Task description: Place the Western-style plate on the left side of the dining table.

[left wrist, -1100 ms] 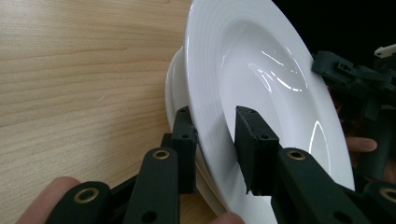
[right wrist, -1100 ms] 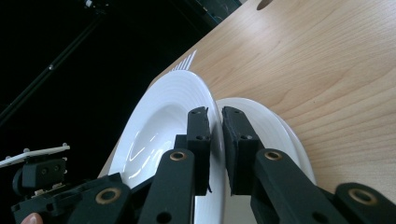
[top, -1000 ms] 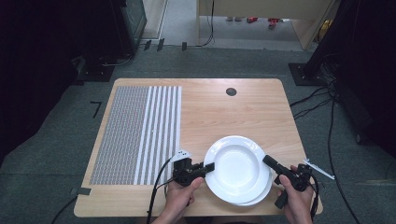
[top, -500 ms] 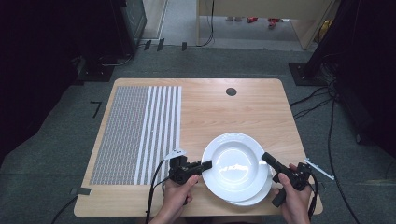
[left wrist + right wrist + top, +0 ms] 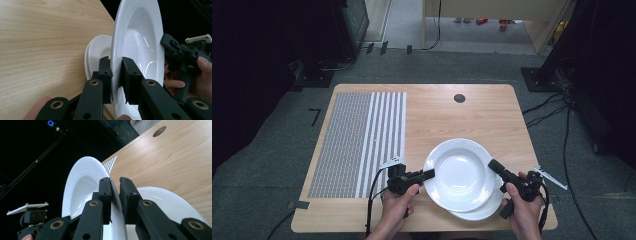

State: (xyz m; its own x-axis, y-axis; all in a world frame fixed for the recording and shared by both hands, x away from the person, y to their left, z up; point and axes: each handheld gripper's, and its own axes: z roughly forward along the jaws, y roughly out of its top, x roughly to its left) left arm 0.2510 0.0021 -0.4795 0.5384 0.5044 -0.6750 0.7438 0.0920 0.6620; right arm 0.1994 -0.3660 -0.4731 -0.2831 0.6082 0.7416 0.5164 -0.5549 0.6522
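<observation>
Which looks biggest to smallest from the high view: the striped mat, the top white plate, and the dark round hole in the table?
1. Striped mat, by far the largest.
2. Top white plate, held at its rim by the left gripper and right gripper.
3. Dark round hole, smallest, though it lies farther from the camera.

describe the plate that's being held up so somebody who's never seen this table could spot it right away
Start at the wooden table, near its front right edge. Two white plates overlap there. The top plate is the one pinched at opposite rims by the left tongs and right tongs, above the lower plate.
</observation>
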